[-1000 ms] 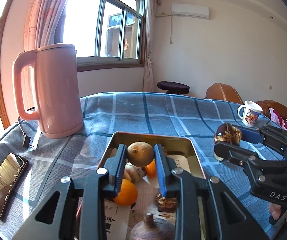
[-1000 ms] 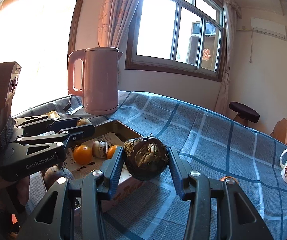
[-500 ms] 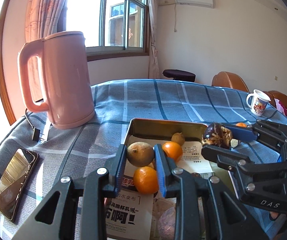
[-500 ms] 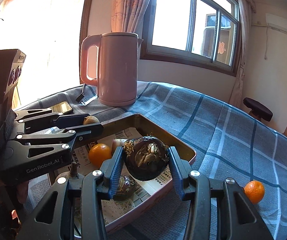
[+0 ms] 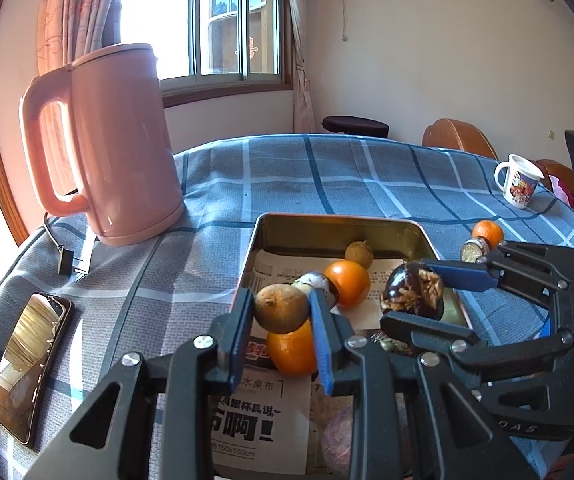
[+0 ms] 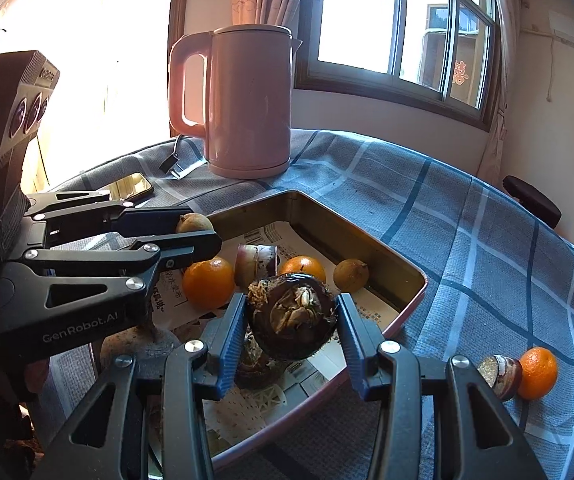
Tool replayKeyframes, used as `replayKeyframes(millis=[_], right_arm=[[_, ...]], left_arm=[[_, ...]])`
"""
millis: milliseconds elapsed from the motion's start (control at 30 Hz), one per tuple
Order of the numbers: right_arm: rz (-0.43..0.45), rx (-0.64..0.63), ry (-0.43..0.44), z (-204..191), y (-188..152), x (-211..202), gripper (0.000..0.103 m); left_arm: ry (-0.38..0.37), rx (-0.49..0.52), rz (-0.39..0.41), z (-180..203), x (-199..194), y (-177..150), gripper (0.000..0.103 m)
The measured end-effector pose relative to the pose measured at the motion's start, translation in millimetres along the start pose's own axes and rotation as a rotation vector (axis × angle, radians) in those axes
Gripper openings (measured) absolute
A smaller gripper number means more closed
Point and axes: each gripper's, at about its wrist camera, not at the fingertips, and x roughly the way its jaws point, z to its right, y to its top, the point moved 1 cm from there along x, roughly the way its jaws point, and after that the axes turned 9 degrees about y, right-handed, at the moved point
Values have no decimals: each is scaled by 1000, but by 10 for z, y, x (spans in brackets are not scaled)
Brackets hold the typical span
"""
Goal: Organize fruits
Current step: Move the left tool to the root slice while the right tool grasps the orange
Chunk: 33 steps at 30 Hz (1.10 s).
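A metal tray (image 5: 339,222) lined with newspaper holds two oranges (image 5: 347,282), a small brown fruit (image 5: 359,255) and other pieces. My left gripper (image 5: 282,300) is shut on a round brown fruit (image 5: 279,312), which hangs over the tray's left part. My right gripper (image 6: 291,316) is shut on a dark, rough bulb (image 6: 291,332) above the tray's (image 6: 367,240) near side. From the right wrist view, the left gripper (image 6: 193,230) reaches in from the left with its brown fruit (image 6: 193,221). A loose orange (image 6: 537,372) and a dark chestnut-like piece (image 6: 501,372) lie on the cloth to the right.
A pink kettle (image 5: 119,140) stands at the back left with its plug (image 5: 65,260) on the checked blue cloth. A phone (image 5: 31,364) lies near the left edge. A printed mug (image 5: 519,180) stands far right. Chairs and a stool sit beyond the table.
My right gripper has carried the dark bulb from beside the tray to above it and lower. The left gripper has turned a little and still holds its brown fruit over the tray.
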Motion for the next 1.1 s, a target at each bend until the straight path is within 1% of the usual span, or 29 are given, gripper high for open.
replayKeyframes(millis=[67, 100, 133, 167, 200, 233, 267, 367, 467, 533, 600, 667, 733, 800, 867, 933, 1000, 1100], right_arm=[[-7, -2, 10, -14, -6, 15, 47], [-15, -4, 20, -22, -9, 28, 47], [-22, -6, 28, -32, -14, 37, 50], [-23, -9, 26, -41, -17, 33, 56], [-17, -10, 22, -47, -20, 18, 60], [-11, -10, 16, -44, -21, -4, 63], [-5, -10, 11, -30, -20, -37, 63], [21, -2, -33, 85, -33, -200, 63], [46, 30, -96, 342, -65, -440, 63], [56, 73, -157, 594, -100, -610, 63], [64, 122, -234, 871, -148, -769, 63], [76, 187, -294, 1149, -205, -910, 63], [88, 255, -331, 1396, -258, -986, 63], [85, 301, -343, 1570, -306, -992, 63], [62, 319, -348, 1666, -335, -924, 63], [20, 324, -371, 1729, -367, -834, 63], [8, 348, -368, 1807, -397, -779, 63], [-9, 385, -364, 1887, -453, -744, 63]], left_arm=[[10, 2, 0, 5, -2, -1, 33], [15, 2, 1, 4, -1, 0, 38], [25, 2, 3, 5, -5, 0, 48], [41, 0, 9, 5, -17, 1, 54], [46, -10, 20, -6, -35, 0, 67], [41, -25, 33, -16, -60, 3, 76], [30, -39, 44, -15, -85, 10, 78], [0, -52, 65, 58, -140, 57, 79], [-35, -49, 97, 223, -212, 131, 81], [-63, -44, 118, 371, -255, 187, 86], [-89, -33, 141, 543, -294, 243, 87], [-112, -13, 155, 730, -306, 304, 88], [-140, 0, 155, 910, -285, 360, 89], [-176, 4, 150, 1059, -241, 411, 91], [-168, 13, 145, 1189, -184, 457, 91], [-165, 19, 132, 1300, -115, 482, 94], [-149, 25, 119, 1384, -62, 484, 94], [-107, 60, 134, 1464, -56, 487, 94]])
